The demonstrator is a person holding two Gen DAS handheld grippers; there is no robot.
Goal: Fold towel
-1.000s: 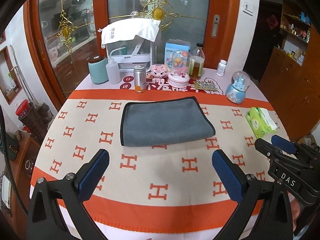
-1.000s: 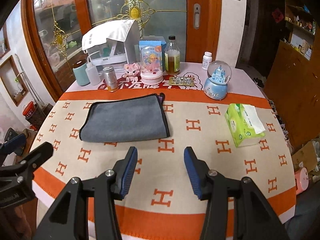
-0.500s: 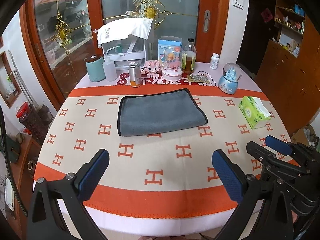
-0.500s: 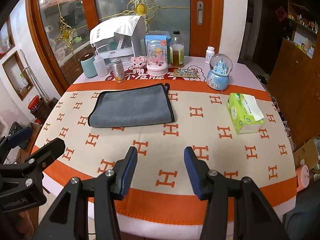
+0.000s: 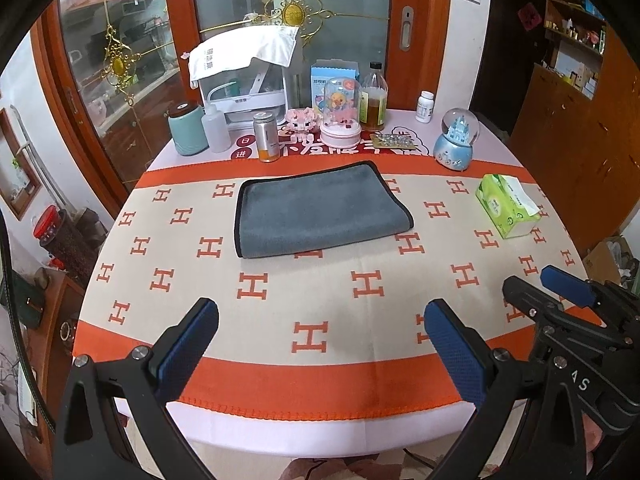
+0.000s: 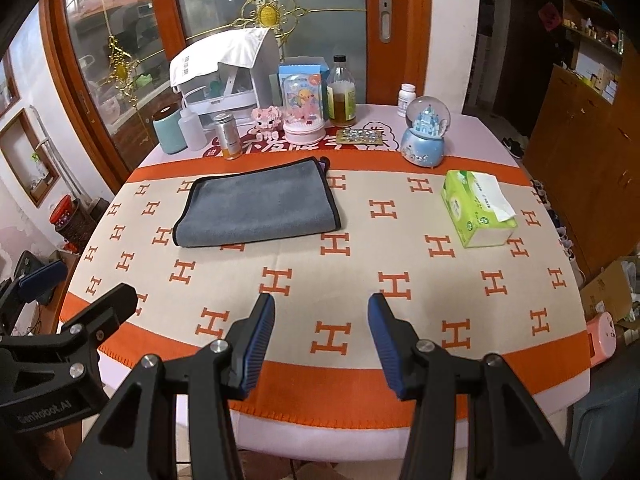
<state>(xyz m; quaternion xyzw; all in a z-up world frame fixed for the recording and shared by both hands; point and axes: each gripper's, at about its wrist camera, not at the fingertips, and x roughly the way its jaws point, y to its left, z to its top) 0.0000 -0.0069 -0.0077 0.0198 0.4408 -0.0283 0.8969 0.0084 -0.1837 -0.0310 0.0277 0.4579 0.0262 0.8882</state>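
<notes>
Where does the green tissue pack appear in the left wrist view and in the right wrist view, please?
Left wrist view: the green tissue pack lies at the right edge of the tablecloth, well right of the grey towel.
Right wrist view: the tissue pack sits right of centre, again right of the towel.
Shared landmark: the blue snow globe stands just behind the pack in both views.

Towel [image 5: 320, 210] on clothed table [image 5: 320, 368]
</notes>
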